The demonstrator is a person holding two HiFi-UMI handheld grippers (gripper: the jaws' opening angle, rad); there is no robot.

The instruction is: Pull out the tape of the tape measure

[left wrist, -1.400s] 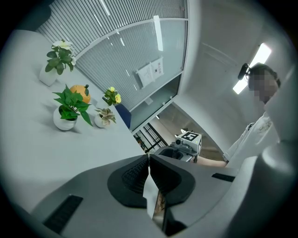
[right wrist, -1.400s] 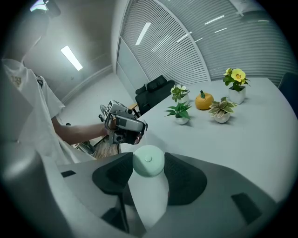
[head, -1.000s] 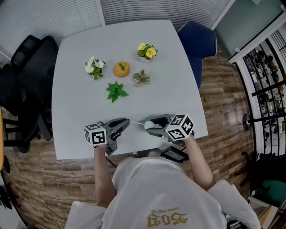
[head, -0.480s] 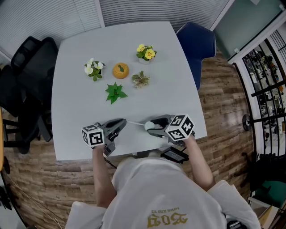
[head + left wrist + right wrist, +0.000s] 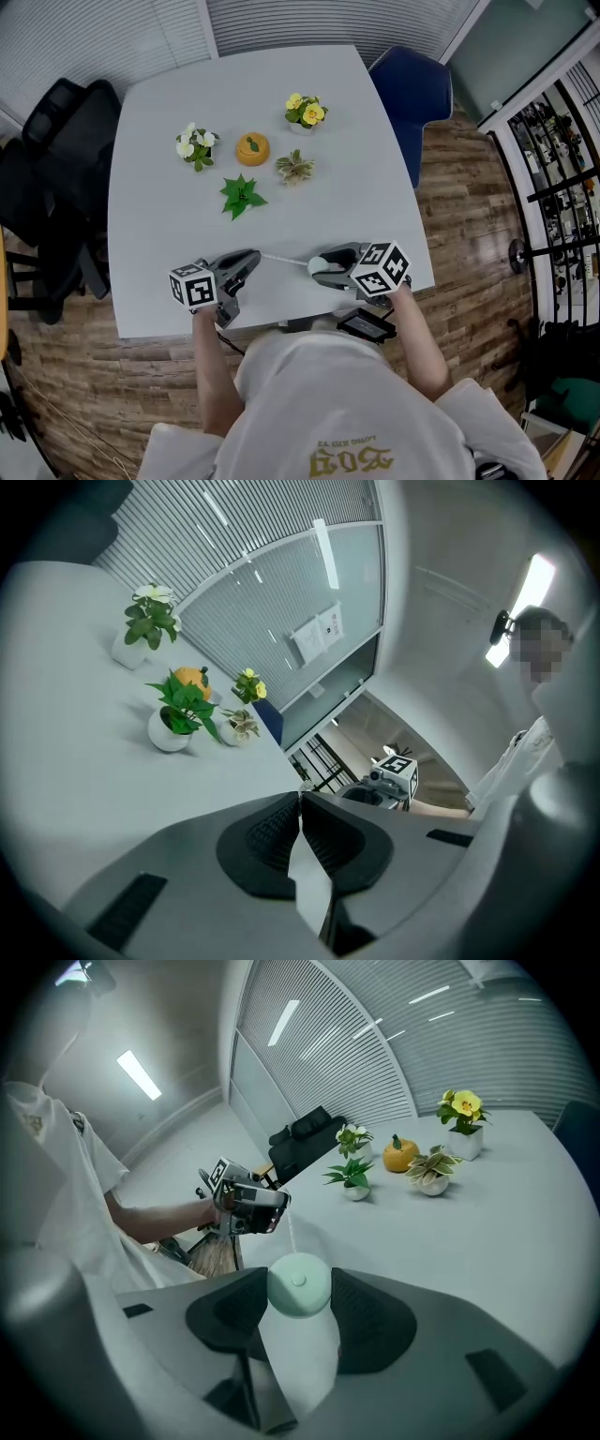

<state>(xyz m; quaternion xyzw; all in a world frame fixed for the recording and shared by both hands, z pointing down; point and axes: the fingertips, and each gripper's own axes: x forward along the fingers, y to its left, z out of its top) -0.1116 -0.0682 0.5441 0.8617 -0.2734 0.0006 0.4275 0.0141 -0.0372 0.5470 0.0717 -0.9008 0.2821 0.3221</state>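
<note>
Well on your side of the orange pumpkin-shaped ornament [image 5: 253, 147], at the near edge of the pale grey table [image 5: 159, 112], you hold two grippers tip to tip. Your right gripper [image 5: 319, 265] sits nearer you than the ornament and to its right. Its jaws stand wide around the pale green round tape measure [image 5: 298, 1284], with the pads pressing on the case from both sides.

A thin white tape [image 5: 284, 259] runs from the case just above the table to your left gripper [image 5: 251, 258], which is almost straight below the ornament in the head view. Its jaws are pinched together on the tape's end.

Four small potted plants ring the ornament:
- a white-flowered plant [image 5: 196, 143] to its left
- a yellow-flowered plant [image 5: 306, 110] beyond it to the right
- a variegated plant [image 5: 296, 166] just right of it
- a green leafy plant [image 5: 243, 193] on your side of it

A black office chair [image 5: 56, 141] stands far left of the ornament, off the table. A blue chair [image 5: 412, 84] stands far to its right.
</note>
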